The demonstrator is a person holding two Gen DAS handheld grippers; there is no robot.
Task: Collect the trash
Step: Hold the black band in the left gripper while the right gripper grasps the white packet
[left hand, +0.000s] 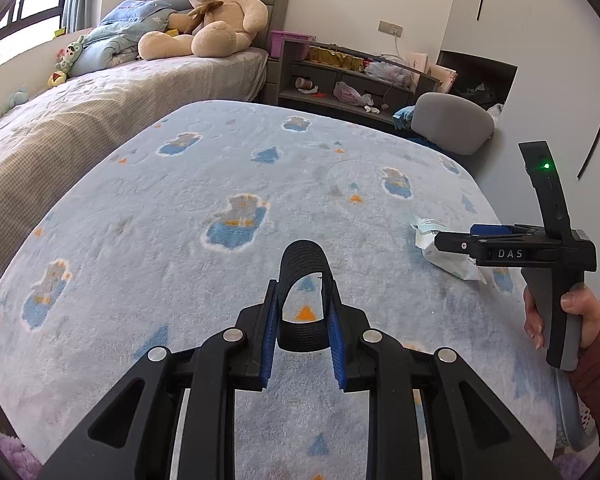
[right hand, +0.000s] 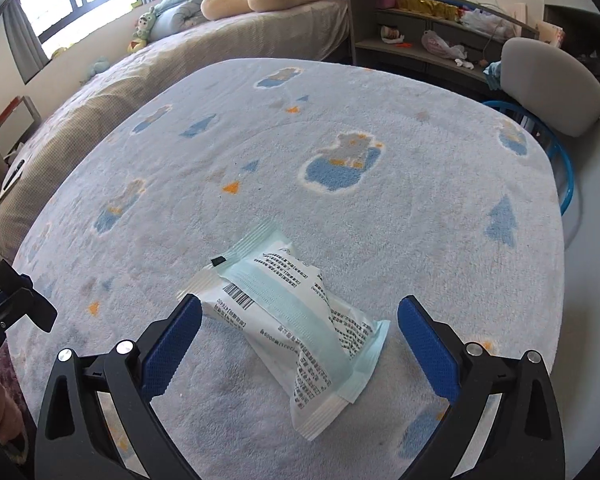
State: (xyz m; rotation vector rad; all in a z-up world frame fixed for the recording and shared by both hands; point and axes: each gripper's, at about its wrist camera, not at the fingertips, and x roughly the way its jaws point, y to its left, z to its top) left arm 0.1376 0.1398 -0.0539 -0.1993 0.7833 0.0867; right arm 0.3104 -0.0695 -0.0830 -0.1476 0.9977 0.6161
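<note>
A white and pale green packet (right hand: 292, 320) with a barcode and printed text lies flat on the fluffy blue blanket (right hand: 340, 120). My right gripper (right hand: 300, 340) stands open just above it, with one blue pad (right hand: 172, 344) on each side of the packet and neither pressing on it. In the left wrist view this right gripper (left hand: 440, 242) reaches in from the right over the packet (left hand: 456, 266), with a hand (left hand: 580, 312) on its handle. My left gripper (left hand: 304, 332) is shut on a black ribbed band (left hand: 305, 260), which arches up between its pads above the blanket (left hand: 180, 220).
A bed (left hand: 80, 120) with a large teddy bear (left hand: 216, 12) lies behind on the left. A dark shelf unit (left hand: 340, 76) with clutter stands at the back. A grey chair back (left hand: 452, 120) and a blue hoop (right hand: 564, 168) sit at the blanket's far right edge.
</note>
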